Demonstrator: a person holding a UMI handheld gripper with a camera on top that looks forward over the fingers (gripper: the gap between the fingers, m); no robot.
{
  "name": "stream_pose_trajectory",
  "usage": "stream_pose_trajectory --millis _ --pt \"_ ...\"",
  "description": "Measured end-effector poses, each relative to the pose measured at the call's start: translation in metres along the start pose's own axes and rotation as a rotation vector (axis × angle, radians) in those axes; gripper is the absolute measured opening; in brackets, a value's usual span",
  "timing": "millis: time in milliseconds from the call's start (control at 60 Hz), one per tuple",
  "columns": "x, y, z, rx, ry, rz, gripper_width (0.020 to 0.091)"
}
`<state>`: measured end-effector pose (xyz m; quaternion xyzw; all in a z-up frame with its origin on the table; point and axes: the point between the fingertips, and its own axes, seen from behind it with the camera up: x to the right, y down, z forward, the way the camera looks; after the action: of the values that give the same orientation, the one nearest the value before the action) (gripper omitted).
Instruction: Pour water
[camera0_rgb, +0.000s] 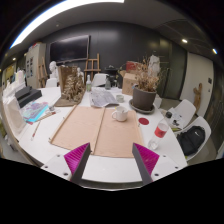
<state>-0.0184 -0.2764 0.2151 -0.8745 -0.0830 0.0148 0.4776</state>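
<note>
While it hangs above the table (100, 165), the claw (111, 160) gapes wide, holding nothing.

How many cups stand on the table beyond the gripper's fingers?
2: a white cup on the brown mat, and a red cup at the table's edge. Clutter may hide others.

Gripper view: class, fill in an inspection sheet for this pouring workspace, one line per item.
Surface: white table with two brown mats side by side.
Job's things: white cup on the mats; red cup to their right; kettle beyond the mats.
Clutter: potted plant, papers, black box.
Grippers: gripper open, holding nothing, fingers near the table's edge.
Cables: nothing seen.
Surroundings: dark screen on the far wall, chair at right.
</note>
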Motion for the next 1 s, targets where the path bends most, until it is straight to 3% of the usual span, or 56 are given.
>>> stream_pose_trajectory --millis 150,417,567,767,833,933,983,1000 --pt "0.041 0.016 0.017 -0.026 0.052 0.013 0.0852" --pt "0.178 0.066 0.091 -0.039 0.168 0.038 0.0858" --pt "0.229 0.073 0.142 0.01 0.189 0.061 0.0856" --pt "0.248 0.055 0.214 0.094 0.159 0.068 0.0856" --pt "0.251 0.051 0.232 0.116 0.157 0.072 0.08" --pt "0.259 0.049 0.249 0.136 0.169 0.097 0.0607" --pt "0.262 0.046 0.254 0.143 0.178 0.107 0.0469" --pt "0.264 0.045 0.255 0.146 0.183 0.109 0.0466"
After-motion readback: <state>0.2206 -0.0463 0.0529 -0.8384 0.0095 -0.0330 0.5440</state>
